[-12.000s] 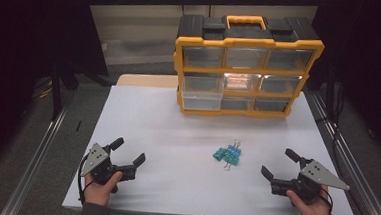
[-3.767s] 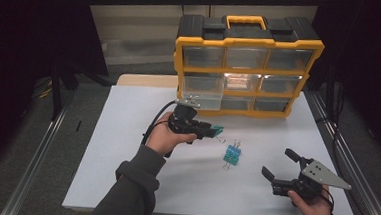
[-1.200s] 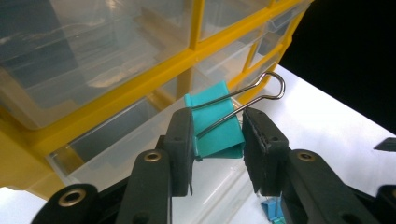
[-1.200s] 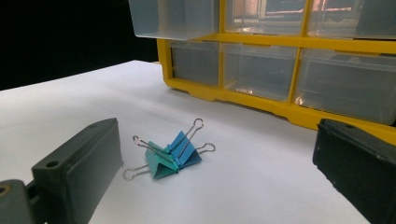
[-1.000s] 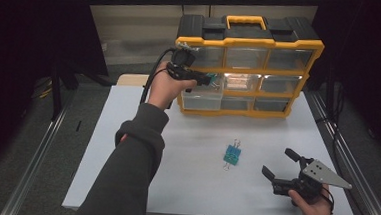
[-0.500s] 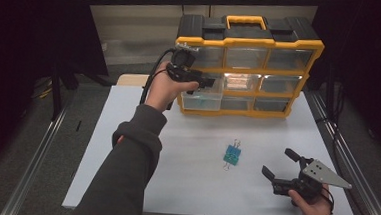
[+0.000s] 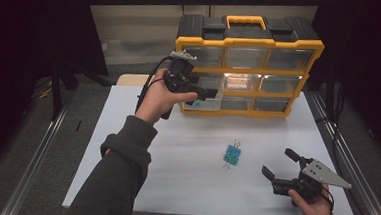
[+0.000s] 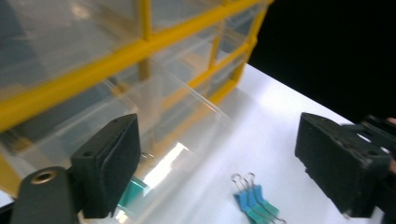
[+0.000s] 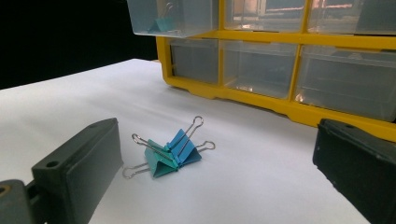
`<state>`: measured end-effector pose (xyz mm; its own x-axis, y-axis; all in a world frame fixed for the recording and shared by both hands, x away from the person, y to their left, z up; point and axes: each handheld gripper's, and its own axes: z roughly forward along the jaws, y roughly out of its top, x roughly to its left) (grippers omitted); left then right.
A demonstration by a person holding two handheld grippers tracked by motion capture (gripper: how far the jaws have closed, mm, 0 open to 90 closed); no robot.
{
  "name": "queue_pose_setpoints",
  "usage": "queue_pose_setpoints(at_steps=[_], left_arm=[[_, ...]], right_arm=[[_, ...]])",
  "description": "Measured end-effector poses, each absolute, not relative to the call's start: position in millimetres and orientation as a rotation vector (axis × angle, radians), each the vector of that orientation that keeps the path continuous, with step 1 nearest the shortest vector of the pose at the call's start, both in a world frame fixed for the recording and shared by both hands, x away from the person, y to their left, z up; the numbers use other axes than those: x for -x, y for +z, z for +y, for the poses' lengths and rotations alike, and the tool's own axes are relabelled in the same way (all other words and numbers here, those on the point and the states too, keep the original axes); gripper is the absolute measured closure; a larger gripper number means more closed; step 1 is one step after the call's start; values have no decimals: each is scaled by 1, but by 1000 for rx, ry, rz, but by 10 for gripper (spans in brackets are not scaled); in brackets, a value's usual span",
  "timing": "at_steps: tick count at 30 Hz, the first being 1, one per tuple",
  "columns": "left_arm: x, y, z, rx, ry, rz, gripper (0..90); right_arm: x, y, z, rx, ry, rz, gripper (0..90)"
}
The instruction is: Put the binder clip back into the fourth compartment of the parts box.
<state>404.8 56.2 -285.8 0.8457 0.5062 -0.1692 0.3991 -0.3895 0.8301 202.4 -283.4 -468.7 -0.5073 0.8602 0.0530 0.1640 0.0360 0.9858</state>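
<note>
Since a moment ago your left gripper has drawn slightly back from the yellow organizer, its jaws just opening wide with nothing between them. The pulled-out clear drawer at the cabinet's nine o'clock side holds one teal binder clip. Two binder clips lie at the table's centre, toward ten o'clock of your right gripper, whose jaws gape empty.

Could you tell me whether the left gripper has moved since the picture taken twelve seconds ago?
Yes. The left gripper has gone from the table's near left edge up to the yellow organiser, at its pulled-out drawer. Its jaws have just been opening, with nothing between them.
</note>
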Motion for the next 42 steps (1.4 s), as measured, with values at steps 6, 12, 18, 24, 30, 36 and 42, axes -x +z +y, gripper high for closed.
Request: queue_pose_setpoints(at_steps=[6, 12, 18, 24, 30, 36, 42], left_arm=[[-391, -295, 53, -2036, 110, 612, 124], [-381, -306, 51, -2049, 92, 593, 115], [-373, -324, 48, -2048, 92, 582, 101], [-366, -343, 47, -2073, 101, 573, 101], [-362, -361, 45, -2081, 99, 583, 95], [-355, -377, 40, -2086, 81, 580, 93], [-348, -392, 34, -2102, 66, 585, 94]], right_arm=[[-202, -469, -283, -1039, 1516, 1734, 6], [-202, -468, -284, -1035, 1513, 1734, 6], [-202, -468, -284, -1036, 1516, 1736, 6], [-203, -469, -283, -1031, 1513, 1738, 6], [-203, -469, -283, -1028, 1511, 1741, 6], [-203, -469, -283, -1039, 1517, 1737, 6], [-202, -469, -283, -1038, 1514, 1741, 6]])
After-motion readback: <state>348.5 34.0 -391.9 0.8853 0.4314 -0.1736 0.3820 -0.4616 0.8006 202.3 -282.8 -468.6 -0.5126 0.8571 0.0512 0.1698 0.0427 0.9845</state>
